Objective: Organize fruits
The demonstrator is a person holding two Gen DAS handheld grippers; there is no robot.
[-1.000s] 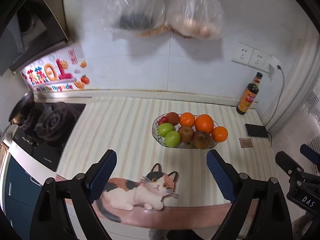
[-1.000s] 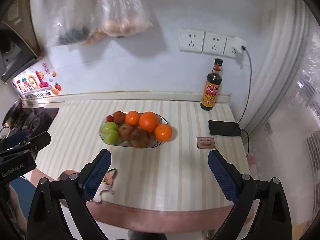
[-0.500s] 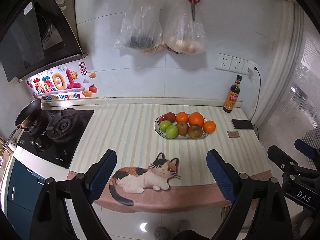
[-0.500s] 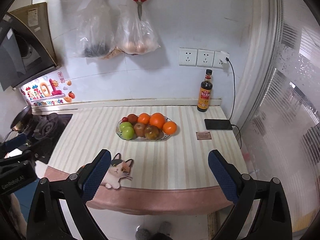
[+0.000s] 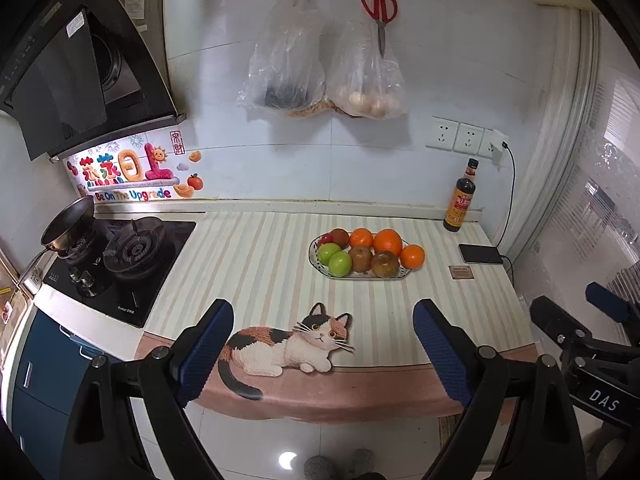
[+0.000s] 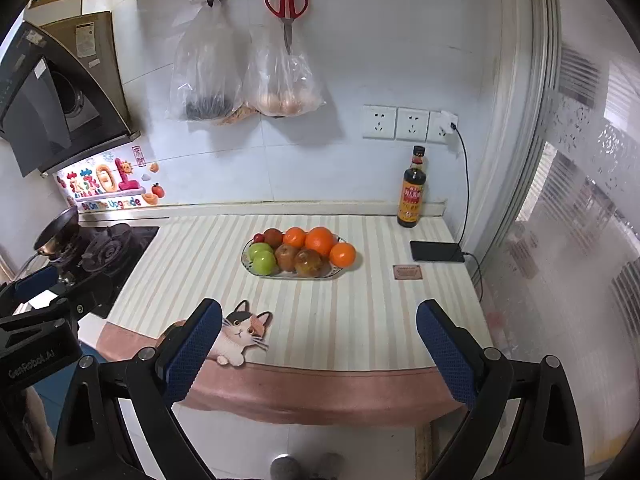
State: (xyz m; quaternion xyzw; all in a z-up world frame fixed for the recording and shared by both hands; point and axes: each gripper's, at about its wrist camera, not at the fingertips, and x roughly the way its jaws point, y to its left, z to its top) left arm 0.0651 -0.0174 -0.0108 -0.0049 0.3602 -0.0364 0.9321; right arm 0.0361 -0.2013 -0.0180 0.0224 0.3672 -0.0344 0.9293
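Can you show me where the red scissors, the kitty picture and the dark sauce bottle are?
red scissors [image 5: 378, 2], left wrist view, on the red handles.
kitty picture [image 5: 288, 343], left wrist view, on the cat's body.
dark sauce bottle [image 6: 412, 196], right wrist view, on its label.

Striped counter mat [image 5: 260, 264] w/ cat print [image 5: 288, 344], gas hob [image 5: 116, 264] + frying pan [image 5: 68, 224] far left, soy sauce bottle [image 6: 412, 192] by back wall, black phone [image 6: 437, 251] charging, red scissors [image 6: 286, 4] & two plastic bags [image 5: 324, 68] hung above.
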